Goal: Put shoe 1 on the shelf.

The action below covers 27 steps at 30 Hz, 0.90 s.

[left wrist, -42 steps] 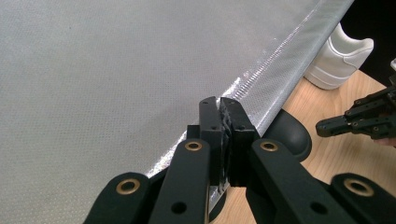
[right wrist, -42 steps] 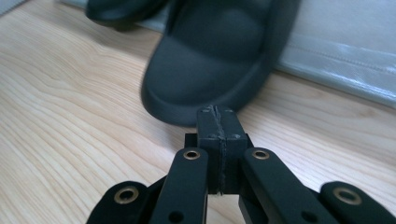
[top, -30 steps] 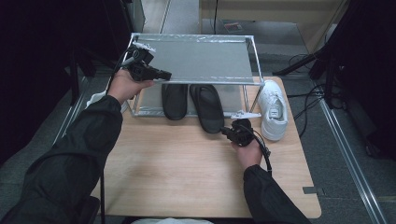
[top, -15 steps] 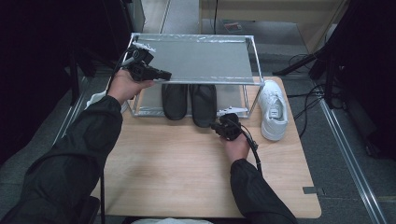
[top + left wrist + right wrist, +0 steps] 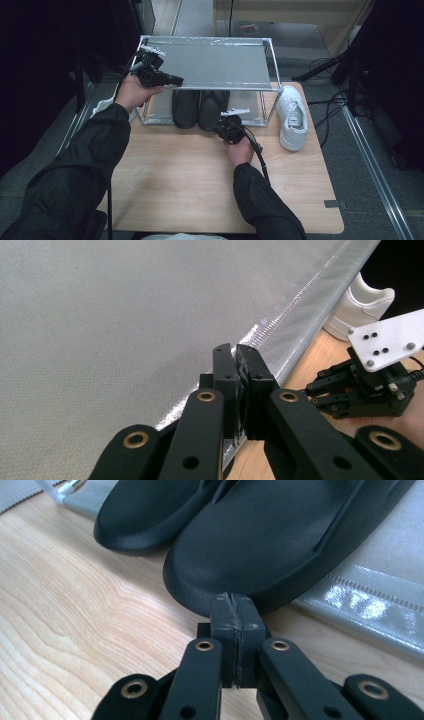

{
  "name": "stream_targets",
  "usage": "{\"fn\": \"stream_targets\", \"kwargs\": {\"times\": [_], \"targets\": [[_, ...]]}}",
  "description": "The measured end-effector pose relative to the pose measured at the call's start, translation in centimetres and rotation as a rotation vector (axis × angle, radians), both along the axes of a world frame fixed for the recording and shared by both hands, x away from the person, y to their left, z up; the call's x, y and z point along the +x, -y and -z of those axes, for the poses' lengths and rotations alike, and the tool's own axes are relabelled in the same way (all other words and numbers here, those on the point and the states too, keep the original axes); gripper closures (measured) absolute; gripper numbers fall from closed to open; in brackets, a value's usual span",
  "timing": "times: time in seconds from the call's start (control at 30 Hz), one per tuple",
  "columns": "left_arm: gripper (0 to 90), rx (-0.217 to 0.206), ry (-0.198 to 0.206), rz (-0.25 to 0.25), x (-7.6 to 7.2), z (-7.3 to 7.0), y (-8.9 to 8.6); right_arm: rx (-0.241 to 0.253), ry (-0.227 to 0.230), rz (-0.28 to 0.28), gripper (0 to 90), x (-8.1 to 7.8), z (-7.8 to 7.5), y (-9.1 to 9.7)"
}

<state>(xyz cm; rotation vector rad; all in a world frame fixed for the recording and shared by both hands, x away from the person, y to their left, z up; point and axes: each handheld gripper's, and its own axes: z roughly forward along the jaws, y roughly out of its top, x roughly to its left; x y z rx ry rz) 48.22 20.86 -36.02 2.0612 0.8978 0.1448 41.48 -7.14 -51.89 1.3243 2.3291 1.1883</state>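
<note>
Pressing my right fingers (image 5: pixel 234 611), clenched on nothing, against the heel of the right black slipper (image 5: pixel 280 545), which runs lengthwise straight ahead under the rack (image 5: pixel 220 65). My left fingers (image 5: pixel 239 390), clenched and empty, hover over the rack top; the right hand is nearer.

White sneaker (image 5: pixel 292 117) lying on wooden table (image 5: pixel 190 180), just right of the rack's corner post, toe toward the near edge. Cables (image 5: pixel 325 107) trailing across grey floor (image 5: pixel 370 165) beyond.

wooden table (image 5: pixel 170 170), grey floor (image 5: pixel 360 165), perhaps carpeted
</note>
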Motion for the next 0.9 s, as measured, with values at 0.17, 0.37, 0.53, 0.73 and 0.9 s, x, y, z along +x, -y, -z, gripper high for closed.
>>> {"fn": "stream_targets", "kwargs": {"times": [0.17, 0.37, 0.53, 0.73, 0.9], "targets": [[87.1, -0.003, 0.013, 0.004, -0.1, 0.1, -0.1, 0.010, -0.024, 0.000, 90.0, -0.2, -0.1, 0.4], [83.0, 0.010, 0.021, -0.010, -0.2, -0.1, 0.0, 0.026, -0.024, -0.018, 88.5, -1.5, -0.5, 1.5], [68.5, 0.018, 0.012, -0.010, -0.6, -0.9, -0.4, 0.030, 0.001, -0.038, 84.6, -2.6, -1.2, 2.6], [53.0, 0.004, 0.016, -0.001, -2.0, -2.0, -1.1, 0.028, 0.025, -0.033, 72.4, -4.2, -2.2, 5.0], [47.4, 0.000, 0.020, 0.017, -3.4, -2.4, -1.6, 0.066, 0.026, -0.035, 69.0, -5.3, -2.7, 6.7]]}}
